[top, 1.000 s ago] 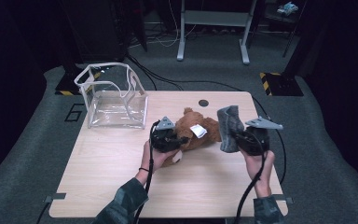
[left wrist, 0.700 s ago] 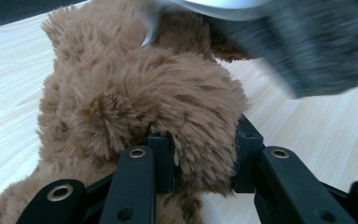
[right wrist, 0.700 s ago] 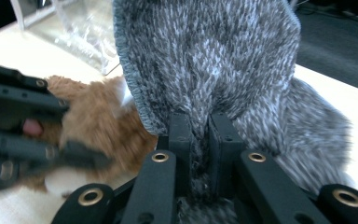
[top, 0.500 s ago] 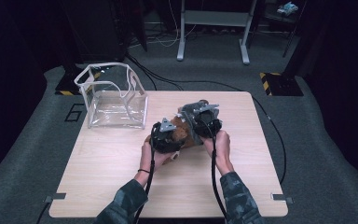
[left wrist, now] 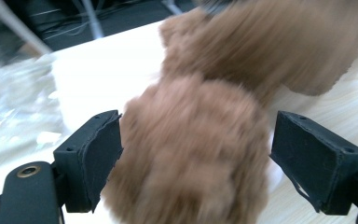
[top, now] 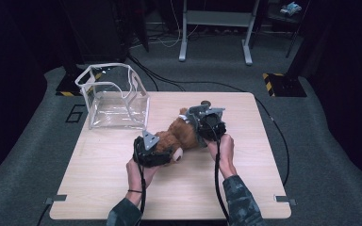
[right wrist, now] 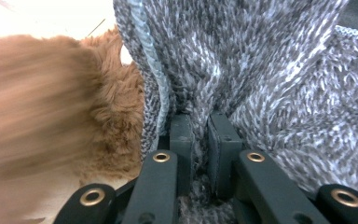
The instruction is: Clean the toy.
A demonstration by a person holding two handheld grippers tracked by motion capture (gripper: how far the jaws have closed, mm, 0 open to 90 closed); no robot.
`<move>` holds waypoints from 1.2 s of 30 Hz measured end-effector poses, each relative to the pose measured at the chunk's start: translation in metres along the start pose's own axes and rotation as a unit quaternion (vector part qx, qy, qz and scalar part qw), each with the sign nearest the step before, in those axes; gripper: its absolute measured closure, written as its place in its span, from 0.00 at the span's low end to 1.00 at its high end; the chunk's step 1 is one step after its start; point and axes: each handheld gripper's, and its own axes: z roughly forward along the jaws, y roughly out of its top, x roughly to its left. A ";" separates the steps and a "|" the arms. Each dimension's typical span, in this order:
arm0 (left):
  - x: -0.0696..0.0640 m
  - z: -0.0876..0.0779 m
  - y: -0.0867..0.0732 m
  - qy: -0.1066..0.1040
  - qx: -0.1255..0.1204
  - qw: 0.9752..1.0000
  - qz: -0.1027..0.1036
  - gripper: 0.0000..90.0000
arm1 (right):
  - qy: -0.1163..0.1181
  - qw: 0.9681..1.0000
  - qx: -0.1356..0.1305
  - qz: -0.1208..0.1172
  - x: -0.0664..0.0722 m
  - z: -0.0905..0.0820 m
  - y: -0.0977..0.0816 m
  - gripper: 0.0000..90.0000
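2 grippers: left gripper (left wrist: pixel 196 163) just opening, plush bear (left wrist: pixel 200 154) between; right gripper (right wrist: pixel 199 140) pinching grey knit (right wrist: pixel 261 70).

Only one mark could really be made out: a big "6" (top: pixel 75 113) was painted in outline on the grey floor (top: pixel 33 155), just left of the table. Nothing else readable was spotted anywhere, no labels or brands.
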 end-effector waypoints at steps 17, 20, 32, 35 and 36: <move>0.037 0.052 -0.015 -0.081 0.013 0.997 -0.016 0.68 | 0.018 1.000 -0.012 -0.015 0.005 -0.018 -0.004 0.91; 0.044 0.054 -0.012 -0.122 0.005 0.992 -0.020 0.72 | 0.015 0.999 -0.023 -0.022 0.008 -0.028 -0.001 0.91; 0.066 0.056 -0.008 -0.202 0.015 0.979 0.010 0.72 | -0.007 0.999 -0.027 -0.038 0.017 -0.035 0.014 0.91; 0.066 0.058 -0.002 -0.157 0.025 0.987 -0.006 0.52 | -0.007 1.000 -0.003 -0.021 0.006 -0.012 0.013 0.91; 0.062 0.056 0.001 -0.139 0.025 0.990 -0.006 0.46 | -0.008 1.000 -0.001 -0.017 0.003 -0.005 0.013 0.92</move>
